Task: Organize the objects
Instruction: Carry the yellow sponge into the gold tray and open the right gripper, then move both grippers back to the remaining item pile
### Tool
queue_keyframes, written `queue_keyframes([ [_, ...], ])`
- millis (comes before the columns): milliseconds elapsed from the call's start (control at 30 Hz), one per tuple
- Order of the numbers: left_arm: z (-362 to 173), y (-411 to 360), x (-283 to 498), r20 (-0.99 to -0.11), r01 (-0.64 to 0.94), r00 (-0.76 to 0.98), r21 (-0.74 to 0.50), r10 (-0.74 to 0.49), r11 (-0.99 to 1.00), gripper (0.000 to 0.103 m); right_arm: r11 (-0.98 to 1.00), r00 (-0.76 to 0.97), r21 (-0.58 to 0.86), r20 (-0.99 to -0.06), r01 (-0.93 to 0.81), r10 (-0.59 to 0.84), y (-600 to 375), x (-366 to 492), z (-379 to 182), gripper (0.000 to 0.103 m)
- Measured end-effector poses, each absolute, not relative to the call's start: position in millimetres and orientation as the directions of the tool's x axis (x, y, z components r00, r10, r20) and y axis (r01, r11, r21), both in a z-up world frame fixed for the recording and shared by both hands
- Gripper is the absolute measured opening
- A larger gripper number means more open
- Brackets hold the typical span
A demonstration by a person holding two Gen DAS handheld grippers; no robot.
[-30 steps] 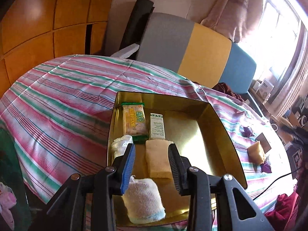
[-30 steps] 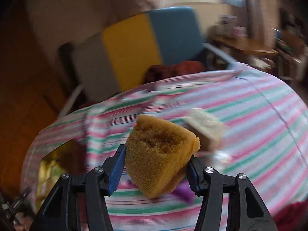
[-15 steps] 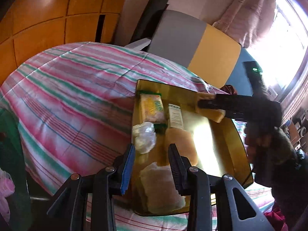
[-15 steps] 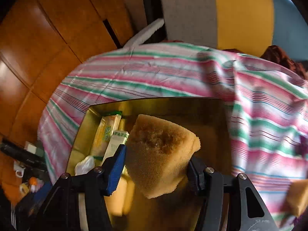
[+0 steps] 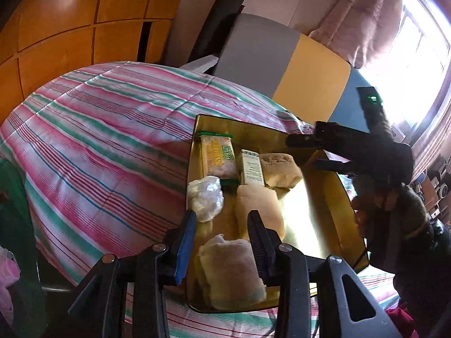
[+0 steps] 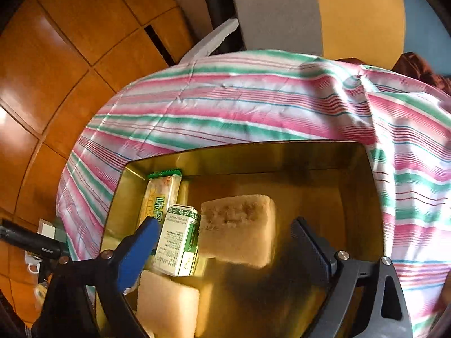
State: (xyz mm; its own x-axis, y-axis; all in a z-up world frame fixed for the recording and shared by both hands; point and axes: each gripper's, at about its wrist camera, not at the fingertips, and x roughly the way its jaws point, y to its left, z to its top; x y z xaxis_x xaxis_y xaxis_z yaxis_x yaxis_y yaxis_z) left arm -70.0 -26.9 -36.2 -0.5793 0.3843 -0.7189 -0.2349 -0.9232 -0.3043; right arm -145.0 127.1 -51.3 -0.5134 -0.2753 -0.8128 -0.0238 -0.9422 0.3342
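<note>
Sponge (image 6: 239, 228) sits free between our right gripper's (image 6: 225, 238) opening jaws, in the gold tray (image 6: 282, 152) beside the carton (image 6: 177, 242). Our left gripper (image 5: 221, 236) hovers nearly closed, empty. Tray's filling; what remains outside, we can't tell.

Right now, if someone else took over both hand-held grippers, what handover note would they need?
Right hand-held gripper: jaws opening, wedge sponge between them, no pad touching.
Left hand-held gripper: nearly closed, empty, over the gold tray's near end.
In tray: snack pack, small carton, plastic wad, pale sponge, folded cloth, wedge sponge.
Left: withdraw the right gripper; look outside these views for leftovers.
</note>
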Motion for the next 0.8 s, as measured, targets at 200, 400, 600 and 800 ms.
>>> queue_keyframes([
  [200, -31, -12, -62, -0.714, -0.272, -0.572, -0.299, 0.404, -0.915, 0.037, -0.94, -0.589, 0.34, -0.76, -0.002, -0.274, 146, -104, -18, 0.103],
  [400, -21, 6, -52, -0.709, -0.318, -0.566, -0.284, 0.421, -0.905, 0.037, -0.946, -0.641, 0.324, -0.728, -0.009, -0.243, 179, -57, 4, 0.103],
  [600, -10, 29, -45, -0.709, -0.372, -0.557, -0.254, 0.433, -0.893, 0.037, -0.953, -0.661, 0.287, -0.735, -0.102, -0.151, 243, -8, 10, 0.103],
  [800, -1, 63, -37, -0.707, -0.452, -0.537, -0.22, 0.46, -0.864, 0.04, -0.932, -0.651, 0.219, -0.759, -0.29, 0.024, 340, 43, 13, 0.103],
])
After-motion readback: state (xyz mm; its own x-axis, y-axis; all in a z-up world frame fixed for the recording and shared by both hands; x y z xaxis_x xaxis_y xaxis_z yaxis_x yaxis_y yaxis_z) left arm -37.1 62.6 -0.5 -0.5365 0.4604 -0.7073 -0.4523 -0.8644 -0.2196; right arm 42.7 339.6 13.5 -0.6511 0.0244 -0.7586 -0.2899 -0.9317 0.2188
